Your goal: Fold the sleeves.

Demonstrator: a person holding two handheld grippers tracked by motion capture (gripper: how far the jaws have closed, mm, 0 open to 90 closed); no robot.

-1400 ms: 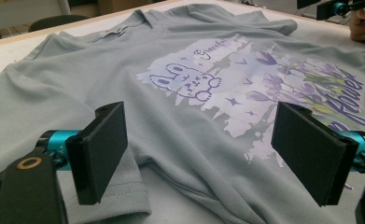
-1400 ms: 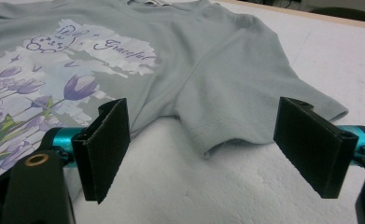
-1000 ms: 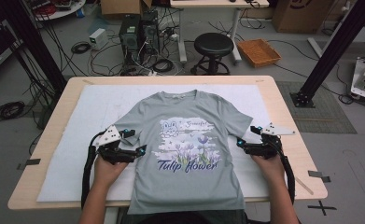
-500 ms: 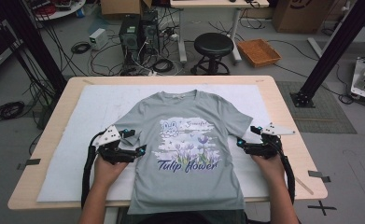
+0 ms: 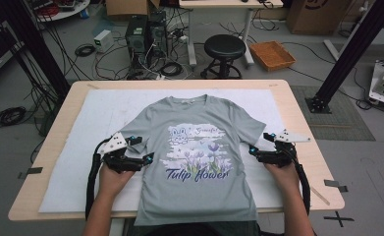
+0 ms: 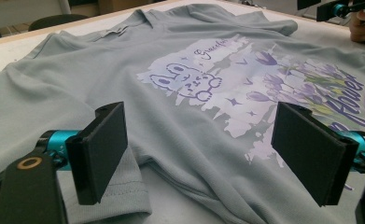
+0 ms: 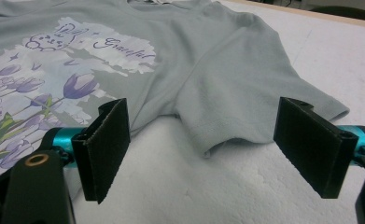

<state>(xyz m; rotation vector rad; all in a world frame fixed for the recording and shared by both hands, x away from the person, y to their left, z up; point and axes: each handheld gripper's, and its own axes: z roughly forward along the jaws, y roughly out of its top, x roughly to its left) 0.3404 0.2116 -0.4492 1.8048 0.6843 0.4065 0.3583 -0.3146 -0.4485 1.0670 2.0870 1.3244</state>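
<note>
Two grippers, left (image 5: 139,158) and right (image 5: 259,151), flank a shirt (image 5: 197,152) lying flat on the surface (image 5: 297,105), fingers wide open, empty. Judged pre-grasp; next move: close on each sleeve.

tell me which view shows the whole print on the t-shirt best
The high view: the print on the t-shirt lies fully visible, bunny above and "Tulip flower" below. The left gripper view shows it aslant, the lettering cut off at the edge. The right gripper view catches its upper part, with "Graceful".
</note>
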